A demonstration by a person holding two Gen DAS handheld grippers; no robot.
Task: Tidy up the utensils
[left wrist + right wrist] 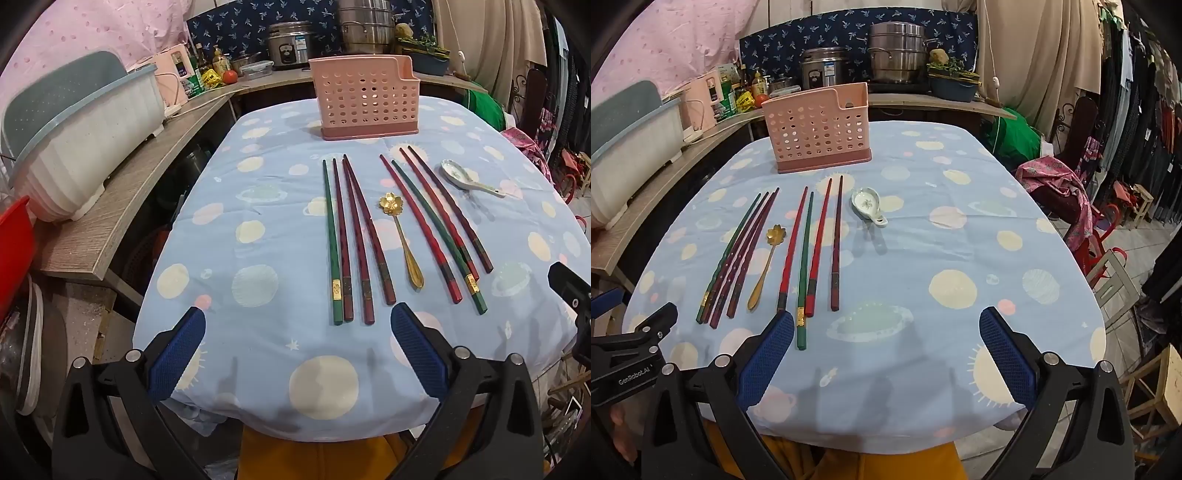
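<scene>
On the blue tablecloth (258,192), chopsticks (347,240) lie just beyond the spread, empty left gripper (297,332) and right gripper (886,332).

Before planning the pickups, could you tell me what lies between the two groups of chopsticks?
A gold flower-shaped spoon lies alone between them on the tablecloth, clearest in the left wrist view.
</scene>
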